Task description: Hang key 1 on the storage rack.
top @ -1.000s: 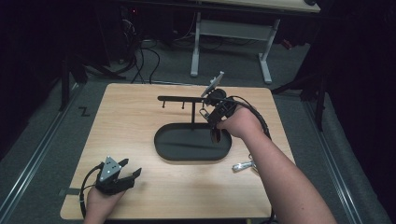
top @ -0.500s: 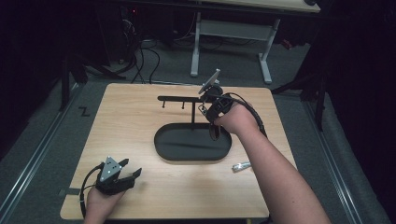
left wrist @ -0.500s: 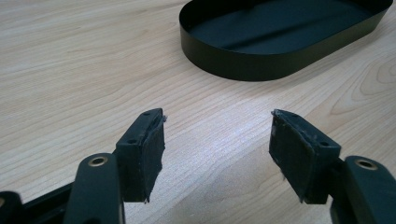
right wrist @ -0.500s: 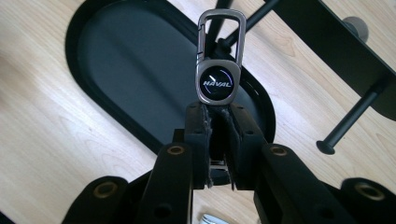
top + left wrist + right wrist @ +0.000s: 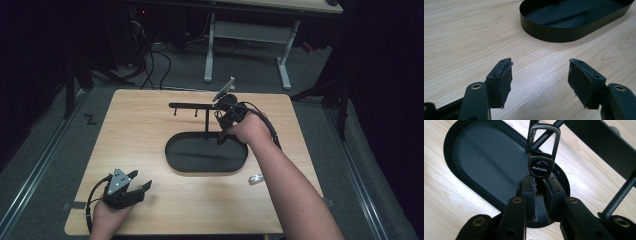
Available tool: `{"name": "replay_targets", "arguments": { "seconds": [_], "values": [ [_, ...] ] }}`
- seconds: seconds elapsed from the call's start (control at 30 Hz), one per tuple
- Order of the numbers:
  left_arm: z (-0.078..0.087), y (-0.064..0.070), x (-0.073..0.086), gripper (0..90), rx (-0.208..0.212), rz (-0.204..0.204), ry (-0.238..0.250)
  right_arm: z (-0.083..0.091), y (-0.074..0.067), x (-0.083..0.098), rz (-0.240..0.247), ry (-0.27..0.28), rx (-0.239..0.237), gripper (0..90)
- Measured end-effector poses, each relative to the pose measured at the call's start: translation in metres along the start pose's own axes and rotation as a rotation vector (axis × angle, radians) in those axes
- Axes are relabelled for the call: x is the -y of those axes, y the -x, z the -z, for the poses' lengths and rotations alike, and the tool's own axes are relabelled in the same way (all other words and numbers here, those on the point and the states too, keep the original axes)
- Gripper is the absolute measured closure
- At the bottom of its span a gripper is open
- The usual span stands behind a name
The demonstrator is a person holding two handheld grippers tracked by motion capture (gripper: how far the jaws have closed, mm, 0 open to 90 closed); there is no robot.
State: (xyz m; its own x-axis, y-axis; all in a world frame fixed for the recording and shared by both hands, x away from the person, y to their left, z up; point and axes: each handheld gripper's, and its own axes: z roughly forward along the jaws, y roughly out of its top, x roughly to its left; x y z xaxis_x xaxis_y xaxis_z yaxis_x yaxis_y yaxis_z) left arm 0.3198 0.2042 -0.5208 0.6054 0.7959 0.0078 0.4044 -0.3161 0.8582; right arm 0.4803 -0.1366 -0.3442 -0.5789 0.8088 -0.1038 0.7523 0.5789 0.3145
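My right gripper (image 5: 539, 182) is shut on the lower end of a black key fob (image 5: 541, 166) marked HAVAL. A dark carabiner loop (image 5: 544, 138) rises from the fob in front of the black stand's upright rod (image 5: 549, 132). Whether the loop is hooked on anything I cannot tell. In the high view the right gripper (image 5: 227, 117) is at the right end of the stand's crossbar (image 5: 192, 106), above the black oval tray (image 5: 206, 152). My left gripper (image 5: 131, 192) rests near the table's front left, open with nothing between its fingers (image 5: 503, 82).
A small silver object (image 5: 256, 178) lies on the wood just right of the tray. Short pegs (image 5: 196, 113) hang from the crossbar. The tray's near wall (image 5: 564, 35) stands ahead of the left gripper. Dark floor, cables and a white desk frame (image 5: 247, 35) lie beyond the table.
The right hand has sunk a little and drawn closer to the stand with the key fob in its grip. The left hand has stayed where it was.
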Motion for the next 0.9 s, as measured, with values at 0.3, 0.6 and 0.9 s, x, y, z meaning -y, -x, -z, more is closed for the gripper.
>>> {"name": "replay_targets", "arguments": {
  "seconds": [0.3,0.6,0.9],
  "values": [
    [-0.002,0.001,-0.001,36.5,0.003,-0.008,-0.003,0.001,0.001,0.001,-0.005,0.018,0.002,77.6],
    [-0.003,0.002,-0.001,36.3,0.003,-0.011,-0.009,0.011,0.001,0.016,-0.003,0.027,-0.003,75.3],
    [-0.006,0.002,0.000,36.3,0.003,-0.015,-0.015,0.015,0.005,0.043,0.000,0.013,-0.014,72.7]
  ]
}}
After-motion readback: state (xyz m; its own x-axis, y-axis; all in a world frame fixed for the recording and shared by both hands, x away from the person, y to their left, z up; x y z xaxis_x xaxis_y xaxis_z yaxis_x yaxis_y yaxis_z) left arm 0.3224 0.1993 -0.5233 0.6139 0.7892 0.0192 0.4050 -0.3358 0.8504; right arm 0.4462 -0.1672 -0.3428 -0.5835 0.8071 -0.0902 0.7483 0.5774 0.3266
